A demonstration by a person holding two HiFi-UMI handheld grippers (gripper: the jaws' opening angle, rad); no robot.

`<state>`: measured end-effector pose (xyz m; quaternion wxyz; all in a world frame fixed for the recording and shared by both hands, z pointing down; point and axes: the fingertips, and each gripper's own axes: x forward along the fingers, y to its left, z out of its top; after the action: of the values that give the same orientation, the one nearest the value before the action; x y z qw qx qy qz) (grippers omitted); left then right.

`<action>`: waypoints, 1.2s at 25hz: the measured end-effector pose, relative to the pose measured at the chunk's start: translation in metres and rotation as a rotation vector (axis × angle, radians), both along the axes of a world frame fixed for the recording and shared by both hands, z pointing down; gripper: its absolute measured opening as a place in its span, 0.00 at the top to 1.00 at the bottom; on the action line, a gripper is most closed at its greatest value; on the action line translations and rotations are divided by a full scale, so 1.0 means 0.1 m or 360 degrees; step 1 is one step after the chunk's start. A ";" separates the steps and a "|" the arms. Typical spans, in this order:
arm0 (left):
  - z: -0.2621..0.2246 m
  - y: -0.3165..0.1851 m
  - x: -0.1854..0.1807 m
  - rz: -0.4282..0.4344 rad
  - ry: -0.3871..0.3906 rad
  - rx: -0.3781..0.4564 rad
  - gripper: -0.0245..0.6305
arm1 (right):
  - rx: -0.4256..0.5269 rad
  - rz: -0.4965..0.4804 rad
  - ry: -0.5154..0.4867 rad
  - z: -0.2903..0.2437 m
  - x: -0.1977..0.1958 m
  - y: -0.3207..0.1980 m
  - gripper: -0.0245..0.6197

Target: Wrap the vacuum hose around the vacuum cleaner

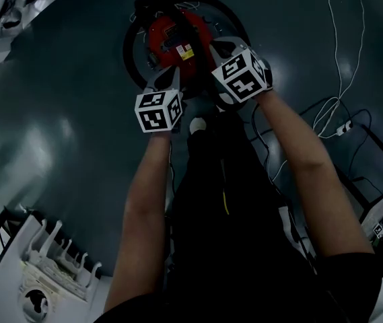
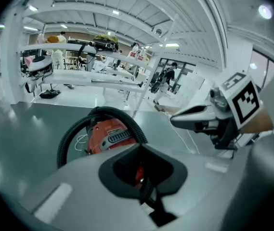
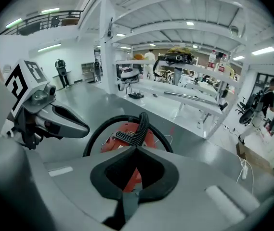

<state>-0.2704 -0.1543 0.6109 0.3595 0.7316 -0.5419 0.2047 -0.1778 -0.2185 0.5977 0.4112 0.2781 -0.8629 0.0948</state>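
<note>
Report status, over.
Grippers: left gripper and right gripper both shut on hose. Hose rings the vacuum. Off to side, white cable; nothing blocking.

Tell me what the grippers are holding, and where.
The left gripper and right gripper each pinch the black hose on its ribbed length.

Counted: one red vacuum cleaner; one black hose ringing the vacuum cleaner; two grippers above it, the left gripper and the right gripper; two marker cubes, one per gripper; one white power strip right of the vacuum cleaner; one white rack well below-left of it.
</note>
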 end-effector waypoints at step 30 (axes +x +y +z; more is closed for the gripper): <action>-1.93 0.56 0.19 -0.0005 -0.0017 0.0316 0.95 | 0.0046 0.0835 -0.0581 -1.83 0.42 1.06 0.97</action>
<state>-0.2511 -0.0981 0.4176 0.2826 0.7615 -0.5627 0.1535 -0.1361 -0.1125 0.4148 0.2070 0.4753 -0.8226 0.2336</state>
